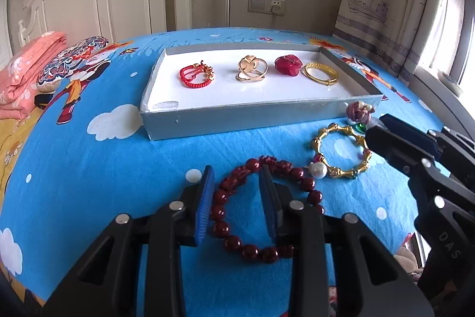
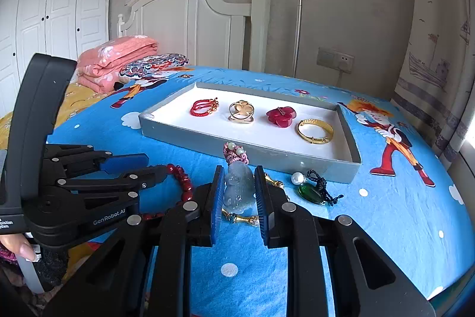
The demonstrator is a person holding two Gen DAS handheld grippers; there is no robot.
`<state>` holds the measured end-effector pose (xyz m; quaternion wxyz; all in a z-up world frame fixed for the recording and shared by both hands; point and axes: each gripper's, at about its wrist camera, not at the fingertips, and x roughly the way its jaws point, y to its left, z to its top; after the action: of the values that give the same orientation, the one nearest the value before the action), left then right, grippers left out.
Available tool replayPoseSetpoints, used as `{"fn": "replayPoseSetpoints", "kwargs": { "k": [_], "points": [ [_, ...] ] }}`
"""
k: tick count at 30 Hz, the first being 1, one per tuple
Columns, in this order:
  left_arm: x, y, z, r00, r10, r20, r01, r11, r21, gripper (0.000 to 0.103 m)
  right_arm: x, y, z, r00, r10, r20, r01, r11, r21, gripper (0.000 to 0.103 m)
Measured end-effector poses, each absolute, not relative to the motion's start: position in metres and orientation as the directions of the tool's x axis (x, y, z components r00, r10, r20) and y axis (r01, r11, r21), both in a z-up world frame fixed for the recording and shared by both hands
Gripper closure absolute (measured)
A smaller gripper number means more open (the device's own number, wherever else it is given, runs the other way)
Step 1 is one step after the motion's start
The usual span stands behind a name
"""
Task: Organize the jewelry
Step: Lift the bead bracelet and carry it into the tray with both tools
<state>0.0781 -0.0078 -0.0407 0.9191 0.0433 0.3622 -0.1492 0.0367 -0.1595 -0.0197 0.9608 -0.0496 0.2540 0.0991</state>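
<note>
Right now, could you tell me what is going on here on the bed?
A person is sorting jewelry into a tray with two handheld tools. Four pieces already lie in it. The left claw straddles one side of the red bead bracelet, not closed on it. The right claw brackets a pale jade pendant. A gold bangle and a green pendant wait on the bedsheet.

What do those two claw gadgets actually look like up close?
Both are matte black plastic frames with round silver bolt heads. Each left gripper and right gripper finger carries a ribbed blue pad. White lettering reads "GenRobot.AI" on the left one's side and "DAS" on the right's. A fingertip with a pale painted nail shows at the left handle.
</note>
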Motion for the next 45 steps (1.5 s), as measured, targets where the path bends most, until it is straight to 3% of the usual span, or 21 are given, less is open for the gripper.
{"fn": "replayPoseSetpoints", "kwargs": {
  "k": [3,8,12,20,27,37,45],
  "points": [
    [0.078,-0.003,-0.044,0.711,-0.204,-0.673,0.255,0.967,-0.024,0.092,0.037,-0.161,-0.02,0.852,0.164,-0.497,-0.212,0.976,-0.04,0.082],
    [0.077,0.027,-0.043,0.733,-0.125,-0.668,0.103,0.992,-0.072,0.092,0.037,-0.16,-0.021,0.85,0.168,-0.499,-0.217,0.975,-0.04,0.082],
    [0.075,0.037,-0.042,0.726,-0.167,-0.667,0.121,0.986,-0.114,0.091,0.038,-0.157,-0.023,0.845,0.174,-0.506,-0.223,0.974,-0.039,0.082],
    [0.078,0.026,-0.044,0.744,-0.152,-0.651,0.134,0.988,-0.077,0.088,0.038,-0.158,-0.024,0.842,0.174,-0.51,-0.226,0.973,-0.04,0.082],
    [0.074,0.018,-0.046,0.767,-0.17,-0.619,0.159,0.984,-0.074,0.093,0.036,-0.154,-0.024,0.843,0.182,-0.506,-0.241,0.969,-0.054,0.082],
    [0.029,0.017,-0.007,0.866,-0.216,-0.451,0.194,0.976,-0.096,0.093,0.02,-0.15,-0.01,0.881,0.185,-0.436,-0.24,0.968,-0.074,0.082],
    [0.004,0.001,0.015,0.884,-0.198,-0.423,0.187,0.98,-0.069,0.093,0.007,-0.147,0.004,0.902,0.169,-0.397,-0.228,0.968,-0.106,0.082]
  ]
}}
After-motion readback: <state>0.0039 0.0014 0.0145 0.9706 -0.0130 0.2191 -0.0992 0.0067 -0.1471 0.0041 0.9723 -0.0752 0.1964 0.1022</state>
